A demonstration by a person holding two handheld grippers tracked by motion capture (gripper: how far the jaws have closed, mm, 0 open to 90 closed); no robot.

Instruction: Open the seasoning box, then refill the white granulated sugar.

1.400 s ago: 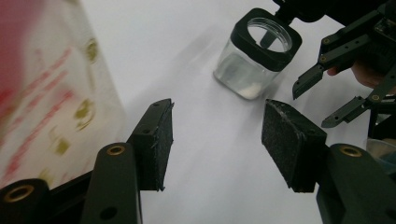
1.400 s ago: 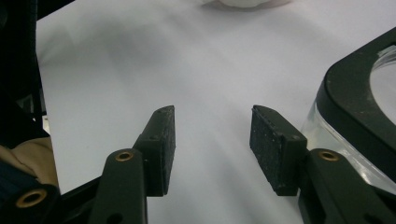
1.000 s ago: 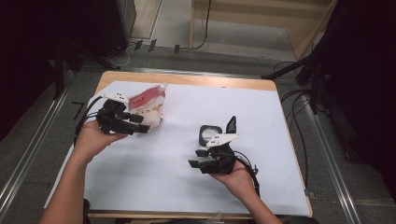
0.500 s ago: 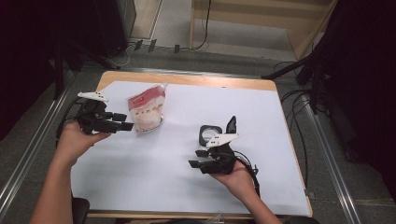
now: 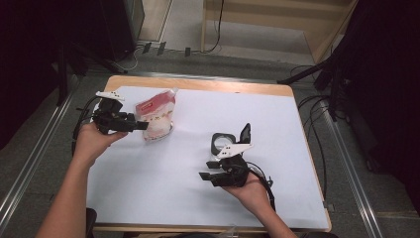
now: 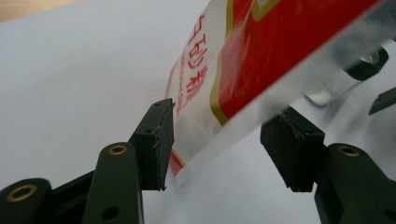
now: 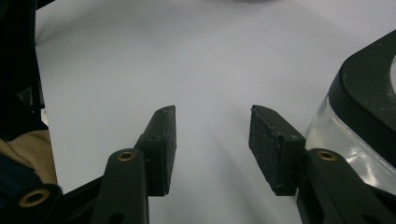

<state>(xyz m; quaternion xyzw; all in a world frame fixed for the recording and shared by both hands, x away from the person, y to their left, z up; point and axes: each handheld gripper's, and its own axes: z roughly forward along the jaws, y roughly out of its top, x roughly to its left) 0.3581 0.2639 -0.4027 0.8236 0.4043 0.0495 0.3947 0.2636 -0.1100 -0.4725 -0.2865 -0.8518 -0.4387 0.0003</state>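
A red and white pouch [image 5: 156, 116] with a clear sealed edge lies at the far left of the white table sheet [image 5: 163, 198]. My left gripper [image 5: 139, 123] reaches in from its left, and its jaws have just closed a little. In the left gripper view the pouch [image 6: 261, 51] edge runs between the jaws of the left gripper [image 6: 224, 112]; the pads stand apart and do not pinch it. My right gripper [image 5: 205, 172] sits open and empty at centre right, pointing left. A clear container with a black lid [image 5: 223, 141] stands just beyond it, at the right edge [image 7: 364, 116] beside the right gripper [image 7: 212, 112].
A black upright piece [image 5: 245, 133] stands beside the container. The wooden table edge [image 5: 198, 85] runs along the far side, with cables and dark stands on the floor beyond. Metal rails flank the table on both sides.
The left hand drew back to the left from the pouch, then came right again, so the pouch edge now lies between its jaws. The pouch and the right hand have stayed put.
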